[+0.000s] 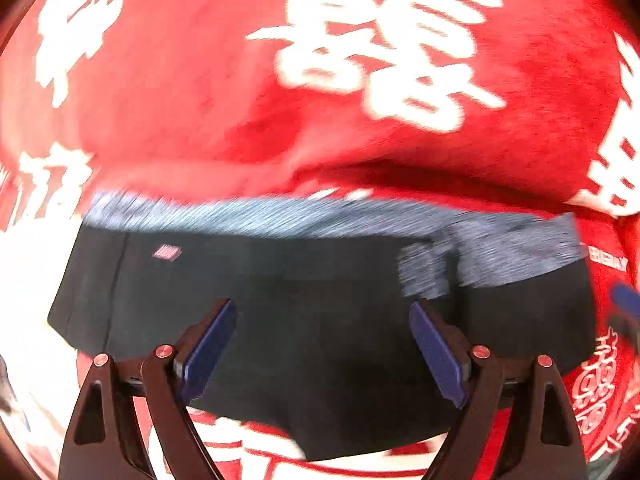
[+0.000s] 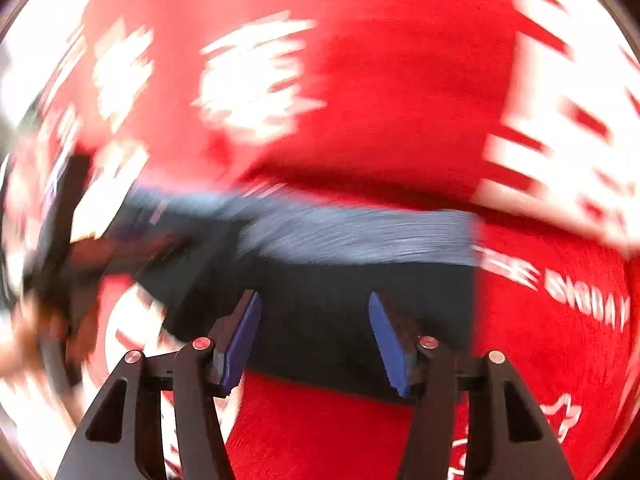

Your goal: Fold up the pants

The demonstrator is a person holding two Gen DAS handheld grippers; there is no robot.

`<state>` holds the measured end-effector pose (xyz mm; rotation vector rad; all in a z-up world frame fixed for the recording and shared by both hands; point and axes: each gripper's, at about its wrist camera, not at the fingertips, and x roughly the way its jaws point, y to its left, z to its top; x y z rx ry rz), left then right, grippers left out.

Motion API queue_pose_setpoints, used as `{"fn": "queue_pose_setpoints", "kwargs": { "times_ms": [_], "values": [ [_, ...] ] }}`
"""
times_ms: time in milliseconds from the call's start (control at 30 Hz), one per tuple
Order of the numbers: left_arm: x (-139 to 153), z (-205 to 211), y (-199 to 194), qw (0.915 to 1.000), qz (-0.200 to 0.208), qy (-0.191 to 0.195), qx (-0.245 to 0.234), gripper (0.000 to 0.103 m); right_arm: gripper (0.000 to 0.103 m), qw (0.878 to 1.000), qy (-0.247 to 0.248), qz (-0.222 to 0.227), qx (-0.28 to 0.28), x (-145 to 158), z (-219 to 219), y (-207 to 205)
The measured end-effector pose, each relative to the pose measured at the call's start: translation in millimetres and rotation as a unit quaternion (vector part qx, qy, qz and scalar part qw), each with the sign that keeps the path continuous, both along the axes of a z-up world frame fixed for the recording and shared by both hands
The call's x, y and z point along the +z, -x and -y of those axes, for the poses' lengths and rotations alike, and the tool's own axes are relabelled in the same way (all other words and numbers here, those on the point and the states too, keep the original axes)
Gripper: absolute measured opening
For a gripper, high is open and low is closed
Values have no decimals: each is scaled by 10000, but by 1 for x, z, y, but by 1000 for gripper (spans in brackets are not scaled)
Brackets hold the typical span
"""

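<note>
Short black pants (image 1: 312, 320) with a grey heathered waistband (image 1: 280, 216) lie flat on a red cloth with white characters. A small pink label (image 1: 168, 253) sits near the left side. My left gripper (image 1: 322, 312) is open above the black fabric, holding nothing. In the blurred right wrist view the same pants (image 2: 320, 312) and waistband (image 2: 360, 236) show, and my right gripper (image 2: 314, 304) is open over the right part of the pants. The tip of the right gripper's blue finger (image 1: 626, 300) shows at the right edge of the left wrist view.
The red cloth (image 1: 200, 100) covers the whole surface and bulges in a fold (image 1: 400, 168) just behind the waistband. In the right wrist view a blurred dark shape (image 2: 60, 240) stands at the left edge, probably the other gripper.
</note>
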<state>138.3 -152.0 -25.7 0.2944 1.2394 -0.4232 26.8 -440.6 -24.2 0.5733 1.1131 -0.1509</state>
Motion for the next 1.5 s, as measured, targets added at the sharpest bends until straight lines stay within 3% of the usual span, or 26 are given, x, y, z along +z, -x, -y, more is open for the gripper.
{"fn": "queue_pose_setpoints", "kwargs": {
  "times_ms": [100,133,233,300,333,400,467,533,567,667,800,867,967,1133,1233,1267,1367,1500],
  "values": [
    [7,45,8,9992,-76,167,-359,89,56,9930,-806,-254,-826,-42,67,-1],
    [6,59,10,9987,-109,210,-455,89,49,9863,-1294,-324,-969,-62,81,-2],
    [-4,101,19,9967,-277,289,-702,89,46,9646,-2344,-422,-1128,-105,98,-10],
    [-19,120,24,9957,-410,203,-806,89,41,9546,-2679,-385,-1243,-118,102,-11],
    [-28,126,28,9956,-412,39,-842,89,33,9505,-2818,-342,-1262,-119,104,-9],
    [-40,128,31,9951,-435,-214,-861,89,26,9505,-2873,-225,-1164,-112,104,-3],
    [-48,121,33,9949,-566,-197,-812,89,23,9556,-2758,-210,-1018,-104,100,4],
    [-50,113,41,9952,-396,-262,-858,91,21,9601,-2587,-263,-1030,-105,97,9],
    [-52,113,43,9950,-343,-342,-870,97,21,9617,-2520,-294,-1037,-108,95,11],
    [-57,105,38,9968,-475,-243,-596,102,24,9663,-2338,-411,-995,-109,90,-1],
    [-48,89,34,9979,-302,-408,-391,102,27,9907,-1119,-627,-456,-66,66,-10],
    [-43,74,35,9981,-261,-475,-284,102,27,9958,-637,-655,-103,-42,43,-11],
    [-38,48,34,9980,-262,-574,-88,102,27,9965,-539,-594,221,-27,18,-6],
    [-29,19,35,9959,-214,-836,280,102,27,9939,-741,-504,646,-23,-28,-11],
    [-24,-2,40,9950,-283,-798,530,102,48,9901,-372,-389,1300,-22,-70,-17],
    [-24,-12,45,9942,-309,-808,631,102,50,9877,-185,-329,1520,-23,-81,-16],
    [-25,-33,53,9924,-256,-864,833,102,50,9685,438,-63,2450,-23,-131,-26],
    [-31,-51,58,9890,-271,-999,1060,102,50,9412,1050,7,3213,-32,-164,-29]
  ]
}}
